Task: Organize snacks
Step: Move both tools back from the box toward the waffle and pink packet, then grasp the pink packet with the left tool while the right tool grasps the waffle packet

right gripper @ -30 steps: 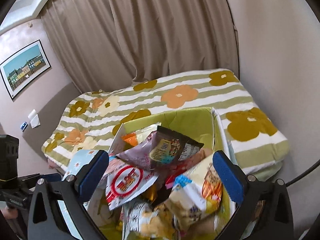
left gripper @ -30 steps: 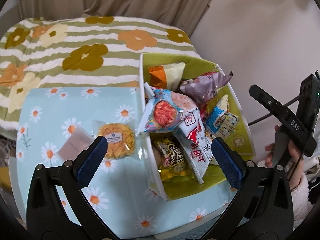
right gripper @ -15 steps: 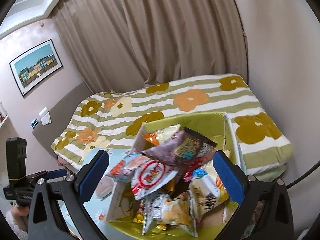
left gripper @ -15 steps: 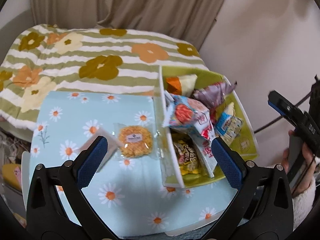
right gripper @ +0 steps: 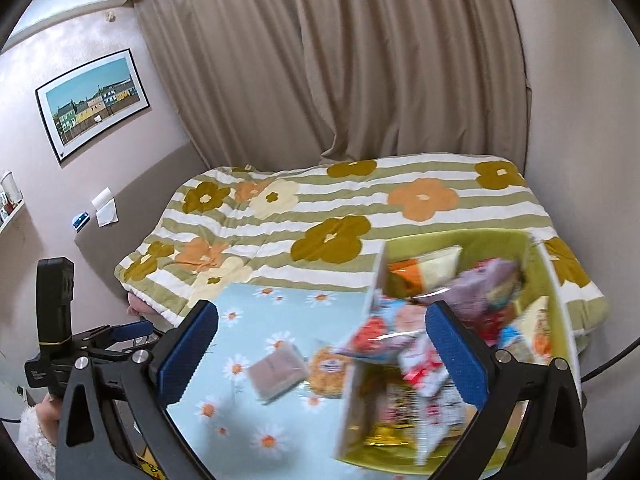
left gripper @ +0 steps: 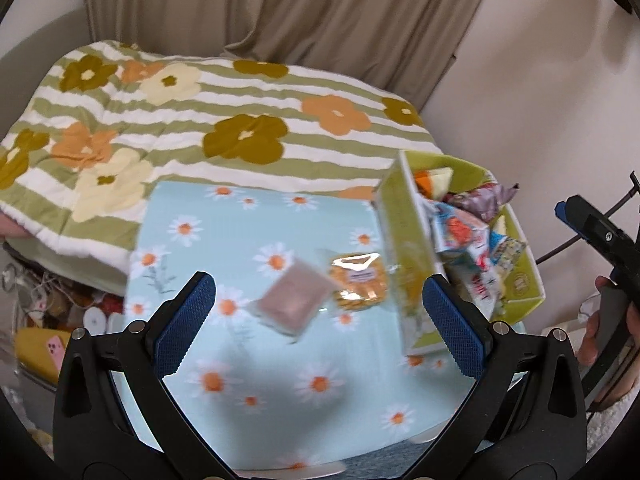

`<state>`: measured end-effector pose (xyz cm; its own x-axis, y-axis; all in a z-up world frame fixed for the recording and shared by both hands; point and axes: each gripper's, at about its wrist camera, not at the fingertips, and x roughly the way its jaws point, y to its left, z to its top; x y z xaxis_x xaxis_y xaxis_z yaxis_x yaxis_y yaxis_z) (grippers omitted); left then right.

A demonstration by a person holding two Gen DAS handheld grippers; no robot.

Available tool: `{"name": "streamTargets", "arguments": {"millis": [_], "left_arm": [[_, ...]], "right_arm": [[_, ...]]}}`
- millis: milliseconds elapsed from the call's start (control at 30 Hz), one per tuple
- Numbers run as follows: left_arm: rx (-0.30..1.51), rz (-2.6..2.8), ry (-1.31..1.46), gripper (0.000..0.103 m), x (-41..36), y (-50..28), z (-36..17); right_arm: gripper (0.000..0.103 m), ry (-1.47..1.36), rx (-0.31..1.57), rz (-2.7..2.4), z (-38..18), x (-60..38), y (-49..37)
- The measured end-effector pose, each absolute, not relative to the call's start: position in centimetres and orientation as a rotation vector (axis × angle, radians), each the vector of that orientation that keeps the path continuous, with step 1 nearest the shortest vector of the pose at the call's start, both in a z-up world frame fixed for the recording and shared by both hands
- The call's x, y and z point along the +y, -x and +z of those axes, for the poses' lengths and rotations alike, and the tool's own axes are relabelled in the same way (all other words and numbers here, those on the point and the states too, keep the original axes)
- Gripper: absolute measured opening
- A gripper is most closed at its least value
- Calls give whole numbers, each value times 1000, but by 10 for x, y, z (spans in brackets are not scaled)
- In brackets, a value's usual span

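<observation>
A green box [left gripper: 404, 240] full of snack bags [left gripper: 464, 232] stands at the right end of a daisy-print table [left gripper: 240, 232]. A pinkish-brown packet [left gripper: 294, 300] and a yellow waffle packet [left gripper: 358, 282] lie on the table just left of the box. My left gripper [left gripper: 318, 320] is open and empty, above the two packets. My right gripper [right gripper: 320, 358] is open and empty, above the box's left wall [right gripper: 356, 396] and the same two packets [right gripper: 278, 372]. The right gripper also shows at the right edge of the left wrist view [left gripper: 600, 236].
A bed with a flowered striped quilt [left gripper: 200, 120] lies behind the table, with beige curtains [right gripper: 320, 60] beyond. A wall is close on the right of the box. Clutter and cables [left gripper: 48, 300] sit on the floor at the left.
Both grippers have pulled back and up from the box, so more of the table and bed shows. Both views have swung left. The jaws stayed open.
</observation>
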<state>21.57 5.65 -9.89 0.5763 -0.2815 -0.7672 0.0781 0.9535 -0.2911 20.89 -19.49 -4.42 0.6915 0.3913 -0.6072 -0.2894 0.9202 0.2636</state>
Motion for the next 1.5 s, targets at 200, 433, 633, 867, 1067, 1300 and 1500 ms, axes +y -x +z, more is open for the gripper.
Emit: {"name": "streamTargets", "arguments": {"millis": [200, 433, 633, 867, 1067, 1300, 1500], "left_arm": [[981, -258, 209, 103, 97, -220, -120], [1039, -376, 136, 102, 103, -237, -151], [1112, -500, 27, 102, 79, -259, -196], [1121, -606, -49, 102, 44, -276, -236], [1131, -644, -61, 101, 21, -292, -265], [1155, -664, -88, 78, 4, -304, -288], [1159, -682, -108, 63, 4, -308, -293]], "right_arm": [[103, -147, 762, 325, -59, -151, -209], [103, -195, 828, 237, -91, -119, -207], [103, -257, 833, 171, -123, -105, -206], [103, -275, 811, 118, -157, -96, -207], [103, -307, 799, 109, -177, -101, -210], [103, -311, 776, 107, -190, -98, -211], [103, -341, 771, 93, -195, -98, -212]]}}
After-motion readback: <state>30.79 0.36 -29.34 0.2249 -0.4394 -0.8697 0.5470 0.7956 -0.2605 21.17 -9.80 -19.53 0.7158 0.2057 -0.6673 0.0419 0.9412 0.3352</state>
